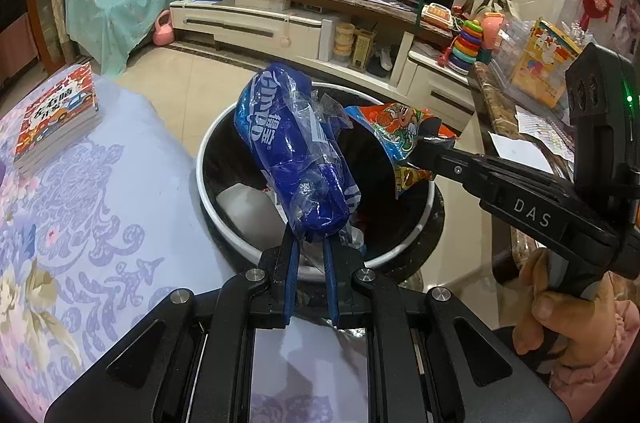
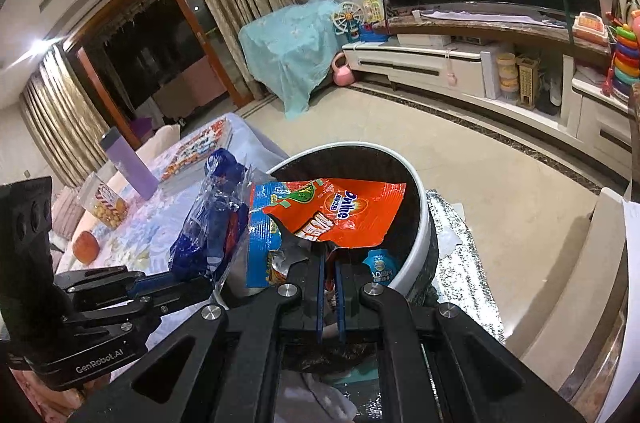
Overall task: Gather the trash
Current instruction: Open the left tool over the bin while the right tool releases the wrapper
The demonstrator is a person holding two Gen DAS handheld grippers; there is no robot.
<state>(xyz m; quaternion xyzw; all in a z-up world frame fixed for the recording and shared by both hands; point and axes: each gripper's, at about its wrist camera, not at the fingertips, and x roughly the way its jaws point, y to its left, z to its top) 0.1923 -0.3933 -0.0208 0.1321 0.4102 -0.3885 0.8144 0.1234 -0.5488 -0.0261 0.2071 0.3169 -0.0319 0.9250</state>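
Observation:
My left gripper (image 1: 310, 243) is shut on a crumpled blue plastic wrapper (image 1: 288, 151) and holds it above the round white-rimmed trash bin (image 1: 224, 211). My right gripper (image 2: 330, 257) is shut on an orange snack wrapper (image 2: 340, 211) and holds it over the same bin (image 2: 420, 223). The right gripper (image 1: 430, 147) with the orange wrapper (image 1: 400, 131) enters the left wrist view from the right. The left gripper (image 2: 200, 283) with the blue wrapper (image 2: 212, 219) shows at the left of the right wrist view. Some trash lies inside the bin.
A table with a floral lilac cloth (image 1: 80, 203) stands left of the bin, with a stack of books (image 1: 56, 115), a purple bottle (image 2: 128, 163), a snack jar (image 2: 106, 203) and an orange fruit (image 2: 85, 246). A TV cabinet (image 1: 280, 19) and toys lie beyond. A marble-topped table (image 1: 504, 111) is right.

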